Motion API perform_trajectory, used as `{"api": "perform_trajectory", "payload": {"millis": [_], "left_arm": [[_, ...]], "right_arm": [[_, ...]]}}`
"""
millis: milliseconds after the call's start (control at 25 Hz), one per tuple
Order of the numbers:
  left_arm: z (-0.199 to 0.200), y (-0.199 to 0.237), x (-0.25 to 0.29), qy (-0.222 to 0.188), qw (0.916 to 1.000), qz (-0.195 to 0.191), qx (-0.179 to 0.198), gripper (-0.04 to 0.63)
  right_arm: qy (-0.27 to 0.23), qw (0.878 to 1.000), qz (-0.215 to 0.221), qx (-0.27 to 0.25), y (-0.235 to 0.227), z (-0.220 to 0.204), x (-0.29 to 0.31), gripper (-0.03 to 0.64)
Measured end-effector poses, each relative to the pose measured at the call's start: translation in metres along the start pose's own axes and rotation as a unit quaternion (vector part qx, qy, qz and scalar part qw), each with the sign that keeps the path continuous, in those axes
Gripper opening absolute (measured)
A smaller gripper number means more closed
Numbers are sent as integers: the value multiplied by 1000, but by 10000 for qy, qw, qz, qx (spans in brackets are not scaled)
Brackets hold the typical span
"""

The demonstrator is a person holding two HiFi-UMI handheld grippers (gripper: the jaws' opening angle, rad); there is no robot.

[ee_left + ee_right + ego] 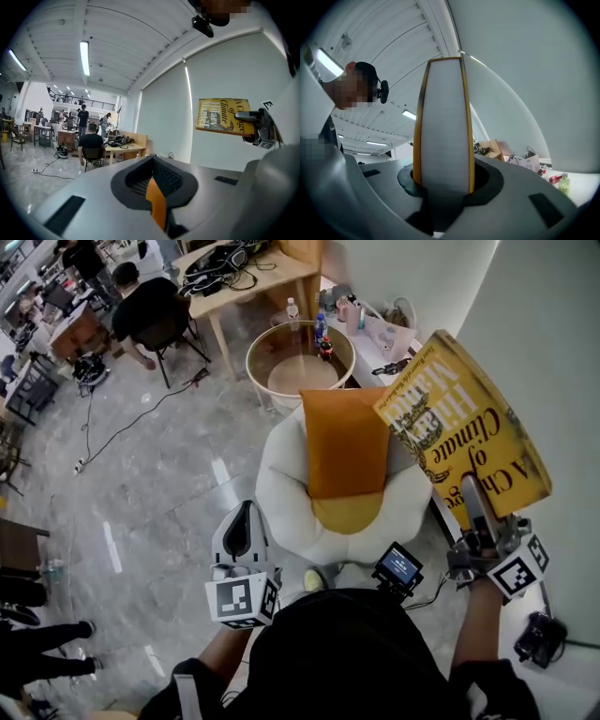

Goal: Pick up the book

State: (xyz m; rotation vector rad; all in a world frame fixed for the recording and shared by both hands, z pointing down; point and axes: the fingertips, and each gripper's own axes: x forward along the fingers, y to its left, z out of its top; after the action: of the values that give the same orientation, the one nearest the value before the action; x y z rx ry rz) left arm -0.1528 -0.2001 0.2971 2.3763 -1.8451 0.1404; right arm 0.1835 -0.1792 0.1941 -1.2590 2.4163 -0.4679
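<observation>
I've got the right gripper (475, 502) clamped on one edge of the thick yellow hardcover book (466, 423), airborne off the white padded armchair's (281, 486) right edge. Left gripper (242, 532) closed, empty. Risk: single-edge grip, so the heavy book could pivot or slip.

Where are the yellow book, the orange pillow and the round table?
Yellow hardcover book (469, 423): head view, middle of its front cover.
Orange square pillow (344, 442): head view, middle of its face.
Round wooden-rimmed table (249, 360): head view, left rim.
</observation>
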Motion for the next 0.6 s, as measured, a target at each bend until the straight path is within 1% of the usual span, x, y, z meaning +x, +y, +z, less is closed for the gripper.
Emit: {"api": "perform_trajectory", "payload": {"millis": [120, 240, 320, 480, 600], "left_arm": [[-1, -13, 4, 32, 9998, -183, -40, 12], [0, -21, 3, 51, 9996, -278, -61, 12], [-3, -19, 3, 45, 9995, -299, -46, 12], [11, -11, -21, 2, 9994, -337, -29, 12], [15, -7, -27, -5, 9995, -325, -18, 12]], "right_arm": [[-95, 9999, -105, -47, 1, 6, -9, 150], [-202, 9996, -170, -40, 2, 11, -16, 150], [-257, 9995, -195, -28, 1, 8, -17, 150], [-353, 9991, -224, -29, 27, 12, -26, 150], [-358, 9991, -233, -42, 33, 12, -27, 150]]}}
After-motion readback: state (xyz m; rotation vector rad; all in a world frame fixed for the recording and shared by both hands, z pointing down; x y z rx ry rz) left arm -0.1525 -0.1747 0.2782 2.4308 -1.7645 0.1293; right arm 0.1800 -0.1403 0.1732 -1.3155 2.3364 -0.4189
